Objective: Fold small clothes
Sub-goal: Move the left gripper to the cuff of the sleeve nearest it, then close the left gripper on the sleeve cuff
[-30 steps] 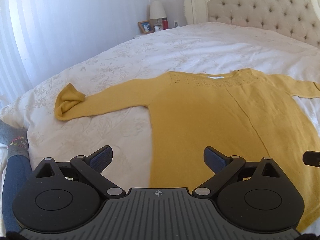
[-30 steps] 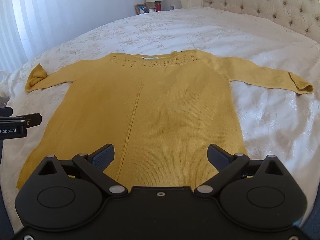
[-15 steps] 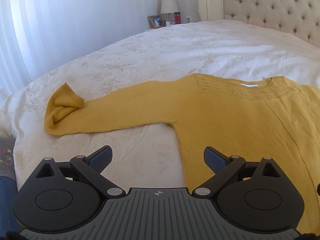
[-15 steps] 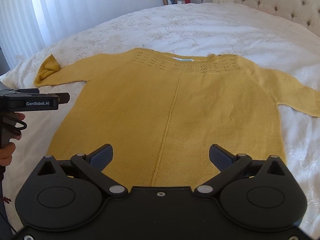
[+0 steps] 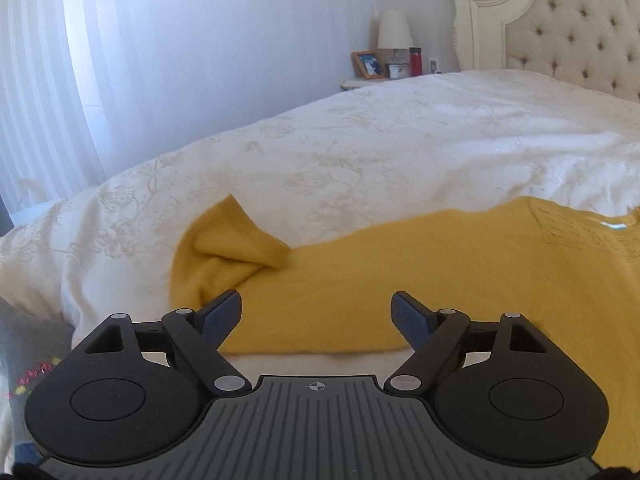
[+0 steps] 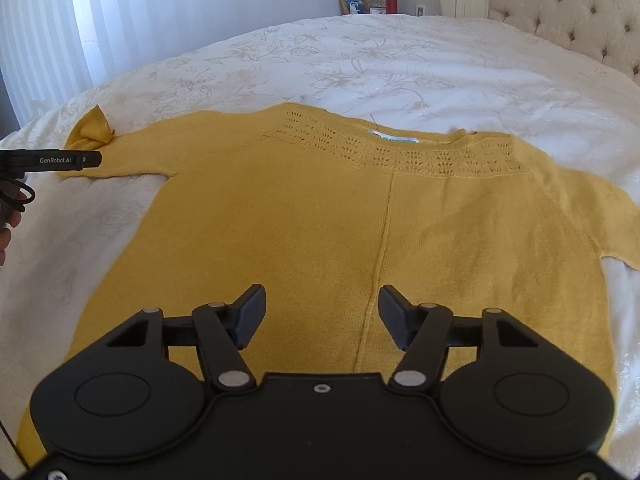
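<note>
The yellow sweater (image 6: pixel 384 216) is running off the frame to the right of the right gripper's fingers (image 6: pixel 250 312), so its far sleeve end is hiding. Its hem is disappearing behind the right gripper (image 6: pixel 321 312). In the left wrist view, the sweater's (image 5: pixel 400 280) body is getting cut off right of the fingers (image 5: pixel 224 312), and the picture frame (image 5: pixel 369 65) far beyond them is staying too small to read.

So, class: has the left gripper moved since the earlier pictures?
Yes. The left gripper has advanced toward the sweater's folded cuff, which now sits just beyond its fingers; the bed stayed put.
</note>
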{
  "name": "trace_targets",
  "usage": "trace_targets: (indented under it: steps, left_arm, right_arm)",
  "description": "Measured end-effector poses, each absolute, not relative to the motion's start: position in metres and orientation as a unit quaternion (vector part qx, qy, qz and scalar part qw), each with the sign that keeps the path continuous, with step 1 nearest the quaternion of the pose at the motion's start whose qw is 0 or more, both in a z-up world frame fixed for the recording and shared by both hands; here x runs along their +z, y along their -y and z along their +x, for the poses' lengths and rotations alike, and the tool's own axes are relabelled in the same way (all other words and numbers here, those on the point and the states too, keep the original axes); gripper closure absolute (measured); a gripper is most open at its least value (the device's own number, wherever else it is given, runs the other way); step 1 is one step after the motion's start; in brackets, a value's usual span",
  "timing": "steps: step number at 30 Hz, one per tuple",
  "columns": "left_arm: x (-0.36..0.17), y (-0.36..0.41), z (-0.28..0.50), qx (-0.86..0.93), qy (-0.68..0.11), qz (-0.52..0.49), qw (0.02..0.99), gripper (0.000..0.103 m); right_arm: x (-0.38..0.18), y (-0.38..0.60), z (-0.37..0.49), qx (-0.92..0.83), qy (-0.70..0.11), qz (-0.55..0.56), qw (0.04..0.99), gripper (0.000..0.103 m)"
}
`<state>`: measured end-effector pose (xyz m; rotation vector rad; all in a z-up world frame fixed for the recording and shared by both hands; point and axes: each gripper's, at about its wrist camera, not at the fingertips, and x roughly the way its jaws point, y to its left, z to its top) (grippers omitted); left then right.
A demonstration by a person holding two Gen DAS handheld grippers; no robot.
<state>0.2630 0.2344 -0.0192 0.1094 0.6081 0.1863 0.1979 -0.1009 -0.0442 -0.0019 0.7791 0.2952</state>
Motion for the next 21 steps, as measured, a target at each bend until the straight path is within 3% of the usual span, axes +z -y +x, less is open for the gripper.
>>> trace_targets:
  steps: [8,16,18,19,21]
  left_arm:
    - [0.004,-0.296,0.305,0.127,-0.3,0.104,0.94,0.021]
    - [-0.019,-0.315,0.339,0.112,-0.353,0.136,0.919,0.021]
    - [-0.027,-0.321,0.346,0.111,-0.368,0.126,0.915,0.026]
    - [-0.03,-0.323,0.349,0.105,-0.375,0.121,0.913,0.034]
    - [-0.036,-0.327,0.355,0.091,-0.394,0.1,0.909,0.062]
  right_arm:
    - [-0.044,0.085,0.209,0.171,-0.364,0.005,0.916,0.038]
    - [-0.046,0.075,0.216,0.193,-0.361,0.015,0.912,0.038]
    - [-0.048,0.076,0.215,0.196,-0.363,0.015,0.911,0.038]
    - [-0.049,0.076,0.215,0.197,-0.365,0.015,0.91,0.038]
    - [-0.051,0.077,0.214,0.197,-0.37,0.015,0.908,0.038]
